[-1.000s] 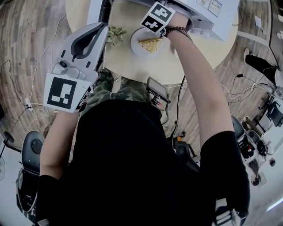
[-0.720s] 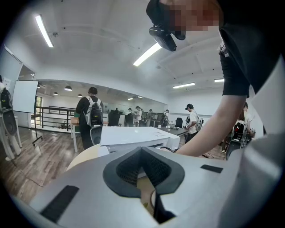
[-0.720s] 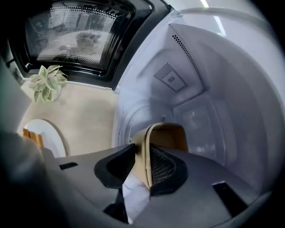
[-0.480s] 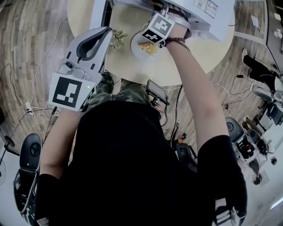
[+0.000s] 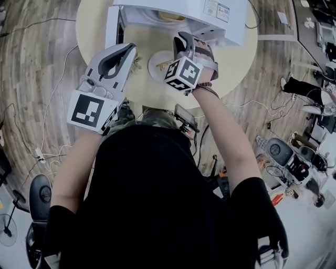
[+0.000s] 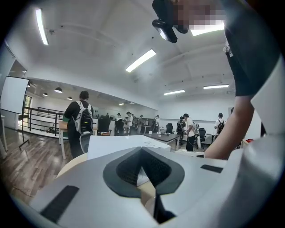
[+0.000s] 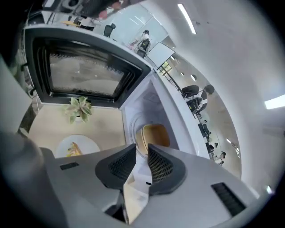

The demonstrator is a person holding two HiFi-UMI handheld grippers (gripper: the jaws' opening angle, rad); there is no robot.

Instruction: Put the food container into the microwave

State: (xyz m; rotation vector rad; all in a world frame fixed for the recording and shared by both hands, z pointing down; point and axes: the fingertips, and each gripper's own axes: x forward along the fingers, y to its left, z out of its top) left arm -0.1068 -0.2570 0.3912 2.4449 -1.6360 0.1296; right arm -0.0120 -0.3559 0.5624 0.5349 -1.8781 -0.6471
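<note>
The white microwave [image 5: 202, 11] stands open at the back of the round table, its door [image 7: 84, 73] swung out to the left. A tan food container [image 7: 153, 136] sits on the turntable inside the cavity, and its rim [image 5: 170, 17] shows from above. My right gripper [image 7: 141, 155] hangs in front of the opening, apart from the container. Its jaws have just been closing, a narrow gap still shows, and nothing is between them. From above, the right gripper [image 5: 184, 39] points at the microwave. My left gripper [image 5: 128, 49] is held up at the left, its jaw tips together and empty.
A white plate [image 7: 78, 146] with a piece of food lies on the round table [image 5: 231, 68] in front of the microwave. A small potted plant [image 7: 79, 109] stands by the open door. Cables and equipment lie on the wooden floor. Several people stand far across the room.
My right gripper has drawn back out of the microwave mouth and risen, leaving the container inside. The left gripper has lifted a little.
</note>
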